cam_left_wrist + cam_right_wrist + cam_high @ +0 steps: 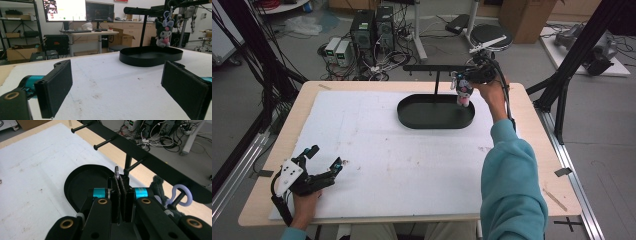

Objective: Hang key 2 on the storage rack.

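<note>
We see the right gripper (463, 79) at the far right, jaws pressed together on a small metal clip (116, 171) — the plush toy (163, 33) hangs at the black rack (437, 67) over the tray (412, 120). Left gripper (326, 159) rests near left, jaws wide, empty.

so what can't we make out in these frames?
- Right gripper view: what the shut right gripper pinches; only a thin metal tip shows above the pads.
- High view: plush keychain detail, too small.
- Right gripper view: keychain loop on the rack peg, partly behind the gripper body.
</note>
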The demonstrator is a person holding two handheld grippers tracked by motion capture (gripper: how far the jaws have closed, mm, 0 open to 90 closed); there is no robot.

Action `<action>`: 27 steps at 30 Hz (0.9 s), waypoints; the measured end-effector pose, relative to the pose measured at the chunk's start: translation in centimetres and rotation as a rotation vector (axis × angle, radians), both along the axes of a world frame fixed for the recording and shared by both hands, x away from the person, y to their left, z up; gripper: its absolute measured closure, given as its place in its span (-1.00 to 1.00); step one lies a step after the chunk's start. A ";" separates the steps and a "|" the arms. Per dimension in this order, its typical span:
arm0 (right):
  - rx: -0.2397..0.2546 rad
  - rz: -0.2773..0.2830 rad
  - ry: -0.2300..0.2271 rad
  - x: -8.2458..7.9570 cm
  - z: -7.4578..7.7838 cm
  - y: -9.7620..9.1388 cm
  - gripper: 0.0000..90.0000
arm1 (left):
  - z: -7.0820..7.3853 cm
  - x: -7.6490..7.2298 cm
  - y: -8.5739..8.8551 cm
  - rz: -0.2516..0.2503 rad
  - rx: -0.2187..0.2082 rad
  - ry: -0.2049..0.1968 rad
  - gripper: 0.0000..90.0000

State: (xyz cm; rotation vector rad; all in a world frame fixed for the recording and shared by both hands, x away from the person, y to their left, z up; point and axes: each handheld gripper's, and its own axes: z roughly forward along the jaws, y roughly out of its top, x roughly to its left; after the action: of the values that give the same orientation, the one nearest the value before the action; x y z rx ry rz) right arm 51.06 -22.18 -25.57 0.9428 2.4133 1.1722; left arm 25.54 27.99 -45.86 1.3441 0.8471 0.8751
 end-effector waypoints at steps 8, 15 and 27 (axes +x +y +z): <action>-0.030 0.012 0.004 0.7 0.5 1.3 0.98 | 0.0 0.0 0.0 -0.001 0.001 0.001 -0.77; -0.057 0.009 0.019 1.2 0.1 1.7 0.98 | 0.0 0.0 0.0 -0.003 0.001 0.003 -0.77; -0.073 -0.005 0.034 1.9 -0.6 1.7 0.98 | 0.0 0.0 0.0 -0.003 0.001 0.004 -0.77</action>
State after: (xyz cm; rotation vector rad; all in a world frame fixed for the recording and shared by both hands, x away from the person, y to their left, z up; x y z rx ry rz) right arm 52.98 -20.50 -26.16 0.9531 2.4610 1.0665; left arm 25.53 28.03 -45.85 1.3477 0.8473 0.8711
